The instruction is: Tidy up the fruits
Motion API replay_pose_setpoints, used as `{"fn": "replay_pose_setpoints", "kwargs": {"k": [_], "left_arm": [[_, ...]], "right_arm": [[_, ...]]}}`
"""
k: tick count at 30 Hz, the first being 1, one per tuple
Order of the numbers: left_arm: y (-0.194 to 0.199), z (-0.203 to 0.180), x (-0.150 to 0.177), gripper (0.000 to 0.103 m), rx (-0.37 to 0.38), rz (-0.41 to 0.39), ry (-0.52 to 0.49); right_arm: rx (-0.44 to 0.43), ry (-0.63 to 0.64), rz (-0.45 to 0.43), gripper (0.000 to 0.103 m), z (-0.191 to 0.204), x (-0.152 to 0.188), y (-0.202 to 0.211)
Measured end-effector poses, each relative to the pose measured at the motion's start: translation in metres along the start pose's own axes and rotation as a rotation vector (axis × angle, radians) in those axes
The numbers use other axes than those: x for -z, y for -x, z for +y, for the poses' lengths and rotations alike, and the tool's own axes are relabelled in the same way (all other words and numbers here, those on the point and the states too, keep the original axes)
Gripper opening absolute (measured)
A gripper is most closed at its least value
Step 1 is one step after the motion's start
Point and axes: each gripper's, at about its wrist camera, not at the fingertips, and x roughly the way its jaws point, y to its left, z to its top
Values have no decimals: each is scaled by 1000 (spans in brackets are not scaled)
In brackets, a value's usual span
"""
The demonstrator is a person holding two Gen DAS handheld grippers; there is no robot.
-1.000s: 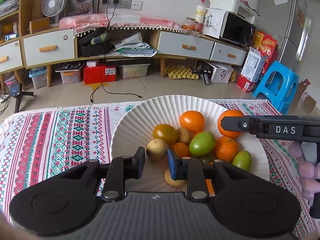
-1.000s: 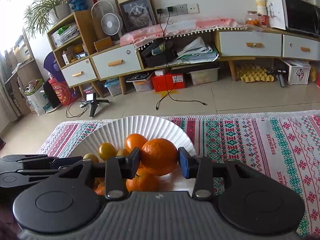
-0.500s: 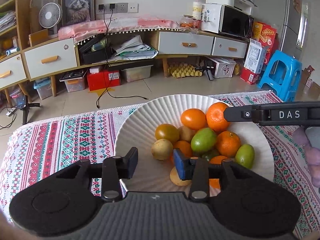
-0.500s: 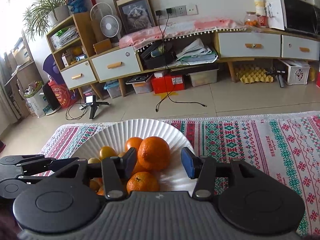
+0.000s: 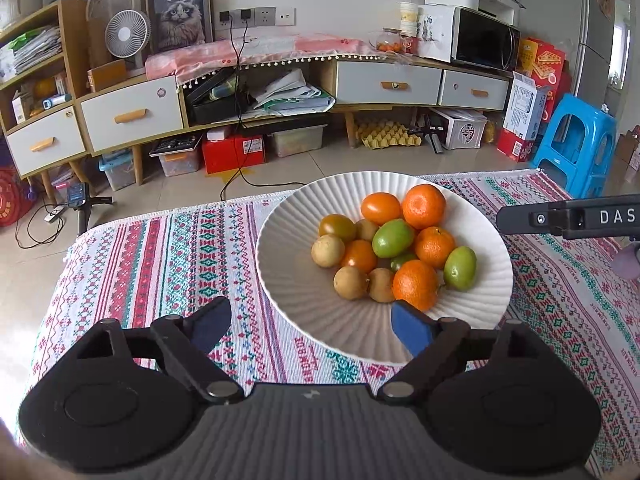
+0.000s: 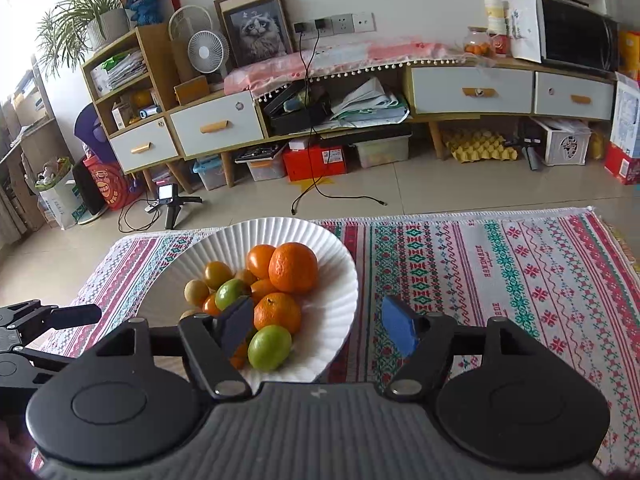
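A white ribbed bowl [image 5: 280, 248] [image 6: 340, 288] on the patterned tablecloth holds several fruits: oranges [image 5: 423, 206] [image 6: 293, 262], green ones [image 5: 393, 238] [image 6: 269, 347], orange-red tomatoes [image 5: 380, 208] and small tan round fruits [image 5: 351, 282]. My left gripper [image 5: 310, 326] hangs over the bowl's near rim, its jaws opening wide with nothing between them. My right gripper [image 6: 316, 326] sits at the bowl's right rim, jaws opening, pads clear of the fruit. The large orange lies free in the bowl. The right gripper's arm [image 5: 568, 220] shows at the right edge of the left wrist view.
The striped tablecloth [image 6: 500, 272] [image 5: 160, 264] spreads left and right of the bowl. Beyond the table edge lies tiled floor with cables, a small tripod [image 6: 172, 204], a low sideboard [image 5: 260, 92] and a blue stool [image 5: 576, 148].
Both grippers opened and drew back from the bowl. The right one let go of the large orange, which now rests among the fruit. The left jaws spread wide from nearly shut.
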Motion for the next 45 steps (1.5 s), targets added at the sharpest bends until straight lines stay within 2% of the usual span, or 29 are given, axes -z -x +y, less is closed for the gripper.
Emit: {"fn": "replay_pose_setpoints", "kwargs": {"k": [2, 8, 10, 15, 20, 25, 30, 33, 38, 45], "left_arm": [[6, 1, 3, 96, -4, 8, 10], [21, 1, 11, 101, -23, 24, 25], [28, 2, 14, 101, -23, 22, 47], [40, -1, 21, 101, -41, 43, 74], [56, -6, 26, 101, -69, 65, 95], [72, -10, 30, 101, -107, 86, 114], [78, -8, 32, 101, -157, 87, 151], [74, -12, 34, 101, -177, 94, 140], [64, -12, 42, 101, -179, 130, 131], [62, -11, 47, 101, -171, 158, 140]], "right_arm": [[0, 7, 3, 74, 2, 2, 6], [23, -9, 13, 85, 5, 13, 19], [41, -18, 25, 91, 5, 19, 22], [86, -19, 57, 93, 9, 27, 28], [142, -82, 89, 98, 11, 31, 37], [188, -70, 119, 102, 21, 43, 48], [217, -7, 146, 103, 29, 53, 51], [235, -8, 139, 103, 27, 55, 52], [268, 36, 140, 103, 34, 58, 46], [239, 59, 149, 103, 45, 61, 43]]}}
